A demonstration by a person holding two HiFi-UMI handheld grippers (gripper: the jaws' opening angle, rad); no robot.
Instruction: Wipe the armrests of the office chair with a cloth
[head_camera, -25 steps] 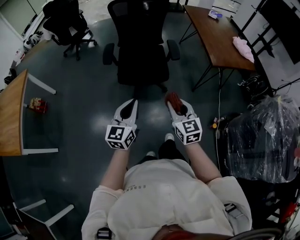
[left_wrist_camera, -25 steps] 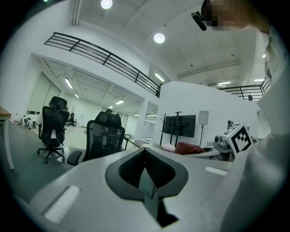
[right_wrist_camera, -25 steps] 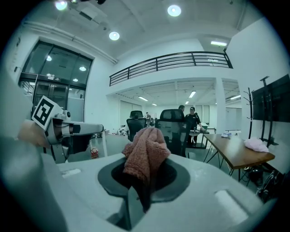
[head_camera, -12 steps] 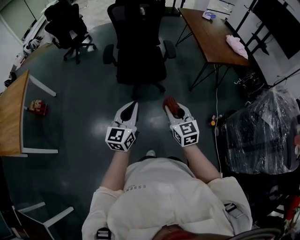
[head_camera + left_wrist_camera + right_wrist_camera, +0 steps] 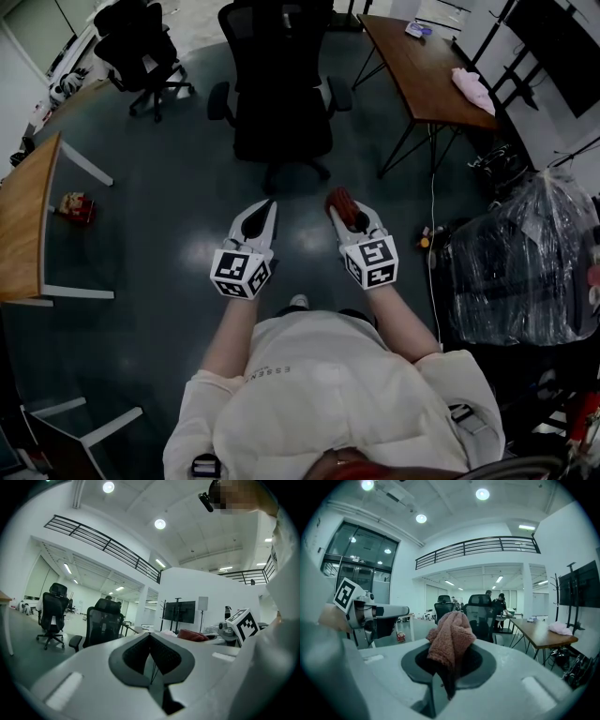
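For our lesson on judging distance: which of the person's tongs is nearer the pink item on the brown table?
Right. The right tongs, shut on a red cloth, sit down-left of the pink item; the left tongs lie farther left.

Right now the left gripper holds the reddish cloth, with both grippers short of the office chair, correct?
No: the right gripper holds the cloth, per the right gripper view. The left gripper is empty. Both are short of the office chair.

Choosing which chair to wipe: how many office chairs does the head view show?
2: one office chair at top centre, straight ahead; a second chair at the upper left corner. Others may be out of frame.
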